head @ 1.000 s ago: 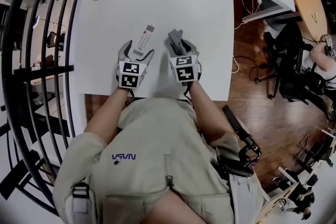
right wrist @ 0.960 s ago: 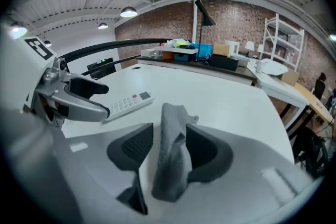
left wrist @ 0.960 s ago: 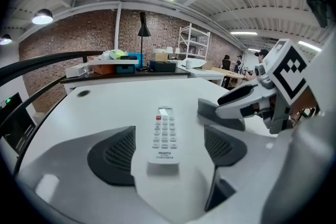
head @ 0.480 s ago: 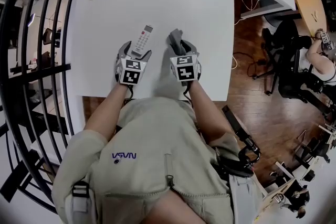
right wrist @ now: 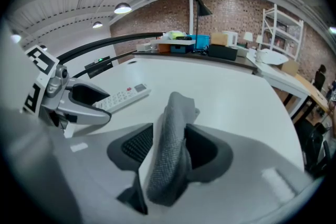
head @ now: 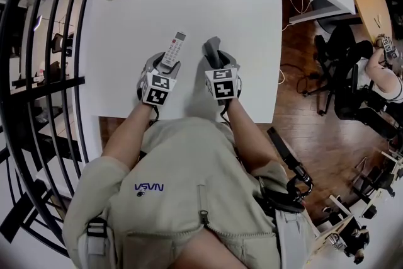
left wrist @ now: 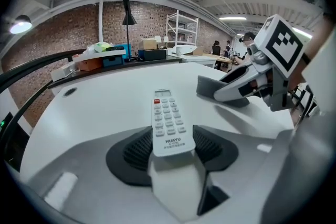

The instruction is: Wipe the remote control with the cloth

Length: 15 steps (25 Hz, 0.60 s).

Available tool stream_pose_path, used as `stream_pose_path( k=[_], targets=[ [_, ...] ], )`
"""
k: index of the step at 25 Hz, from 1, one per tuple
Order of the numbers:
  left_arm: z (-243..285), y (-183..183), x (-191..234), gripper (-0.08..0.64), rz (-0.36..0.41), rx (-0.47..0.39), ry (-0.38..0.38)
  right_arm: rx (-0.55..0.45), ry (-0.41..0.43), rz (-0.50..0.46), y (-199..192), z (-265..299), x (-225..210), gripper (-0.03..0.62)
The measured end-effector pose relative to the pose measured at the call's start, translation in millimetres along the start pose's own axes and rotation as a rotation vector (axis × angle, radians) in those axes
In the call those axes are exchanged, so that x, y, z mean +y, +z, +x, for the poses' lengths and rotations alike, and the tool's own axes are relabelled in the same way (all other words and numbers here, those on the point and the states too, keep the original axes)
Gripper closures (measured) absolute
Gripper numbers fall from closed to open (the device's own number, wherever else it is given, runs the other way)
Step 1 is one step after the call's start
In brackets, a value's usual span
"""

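The left gripper (head: 165,64), its fingers (left wrist: 134,152) having just been closing, pinches the near end of the white remote control (left wrist: 169,120) on the white surface (head: 245,16). Just beside it, the right gripper (head: 216,63) clamps a folded grey cloth (right wrist: 170,162). Wiping well likely means steadying the remote and drawing the cloth along its buttons. A brick wall (right wrist: 226,8), black railing (head: 38,72) and wooden floor (head: 315,135) lie around.
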<state>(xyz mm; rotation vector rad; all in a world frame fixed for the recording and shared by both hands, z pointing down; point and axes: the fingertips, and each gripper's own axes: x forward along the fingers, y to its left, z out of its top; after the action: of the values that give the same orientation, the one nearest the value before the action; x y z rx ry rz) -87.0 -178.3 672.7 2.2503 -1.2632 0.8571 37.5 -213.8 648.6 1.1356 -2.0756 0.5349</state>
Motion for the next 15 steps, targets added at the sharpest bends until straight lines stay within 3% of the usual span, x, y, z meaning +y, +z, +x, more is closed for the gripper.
stream_pose_path(
  k=[11, 15],
  targets=[
    [-26, 25, 0, 0.316, -0.087, -0.069, -0.004, 0.012, -0.005, 0.0, -4, 2, -9, 0.399],
    [-36, 36, 3, 0.316, -0.074, -0.115, 0.011, 0.03, -0.021, -0.026, -5, 3, -10, 0.482]
  ],
)
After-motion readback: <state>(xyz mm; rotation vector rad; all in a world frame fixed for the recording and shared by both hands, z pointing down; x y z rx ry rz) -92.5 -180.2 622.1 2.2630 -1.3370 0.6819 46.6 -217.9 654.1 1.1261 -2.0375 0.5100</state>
